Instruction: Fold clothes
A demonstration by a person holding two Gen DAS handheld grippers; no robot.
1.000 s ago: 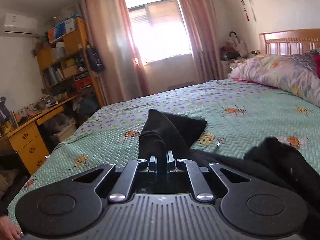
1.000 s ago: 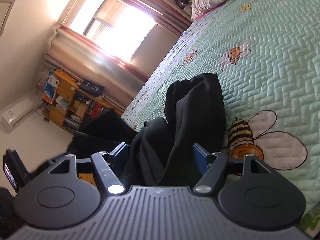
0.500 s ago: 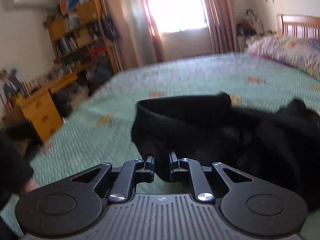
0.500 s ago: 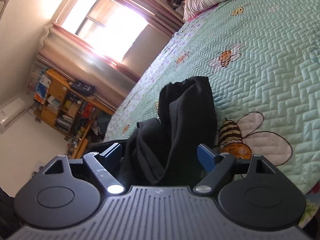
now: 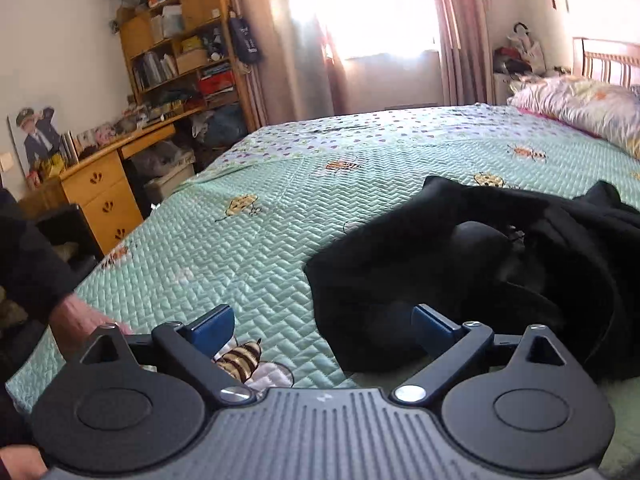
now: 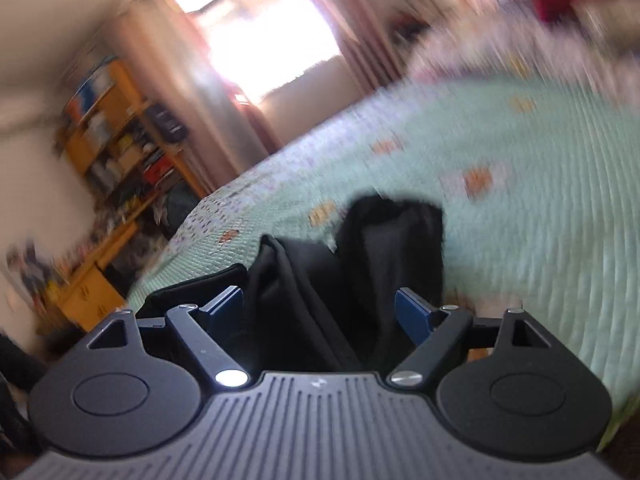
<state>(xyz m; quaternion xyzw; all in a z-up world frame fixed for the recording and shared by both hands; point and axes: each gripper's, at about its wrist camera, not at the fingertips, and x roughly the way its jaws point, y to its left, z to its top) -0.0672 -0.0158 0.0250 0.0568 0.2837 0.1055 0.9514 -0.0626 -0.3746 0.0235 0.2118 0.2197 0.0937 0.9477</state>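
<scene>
Two grippers over one black garment (image 5: 472,264) bunched on the green quilted bedspread (image 5: 248,240). My left gripper (image 5: 322,326) has its jaws opening, nothing pinched; the near edge of the cloth lies just ahead and to the right, by the right-hand pad, its heap running away rightward. My right gripper (image 6: 320,308) stands spread and unclenched, dark folds (image 6: 360,272) rising between the pads without being pressed, long axis straight ahead; this view is blurred. Right sits nearer the bulk, I judge. Against a second ago: left was clamped on a cloth peak and has since dropped it; right view has rolled level.
</scene>
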